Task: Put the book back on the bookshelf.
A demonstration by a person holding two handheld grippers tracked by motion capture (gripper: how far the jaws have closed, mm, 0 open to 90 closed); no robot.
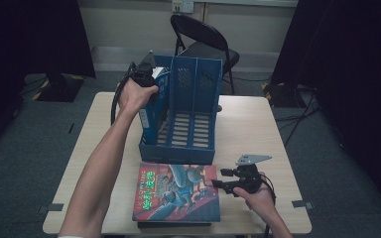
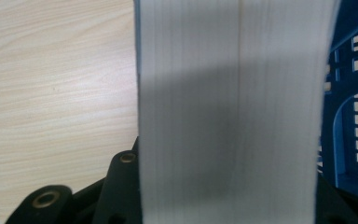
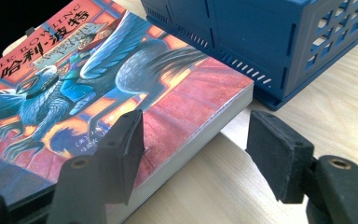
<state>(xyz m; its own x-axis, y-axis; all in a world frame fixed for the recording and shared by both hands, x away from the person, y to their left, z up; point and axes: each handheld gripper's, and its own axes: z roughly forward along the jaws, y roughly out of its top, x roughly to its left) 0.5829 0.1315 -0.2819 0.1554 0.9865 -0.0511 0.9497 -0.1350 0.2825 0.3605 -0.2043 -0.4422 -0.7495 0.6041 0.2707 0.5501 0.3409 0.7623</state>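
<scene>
1. Left gripper (image 1: 146, 74): clamping a thick book (image 2: 233, 112) by its page edge, holding it upright at the left compartment of the blue file rack (image 1: 183, 116).
2. Right gripper (image 3: 193, 154): resting with jaws apart, straddling the corner of the illustrated book (image 3: 88, 93).
3. Lying flat on the table (image 1: 248, 124), just before the rack.

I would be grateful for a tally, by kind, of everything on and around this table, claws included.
Books: 2, an upright book gripped by the left claw and a flat book on the table
Blue file rack: 1
Claws: 2, counting the open right claw
Folding chair: 1
Table: 1
Total: 7
</scene>
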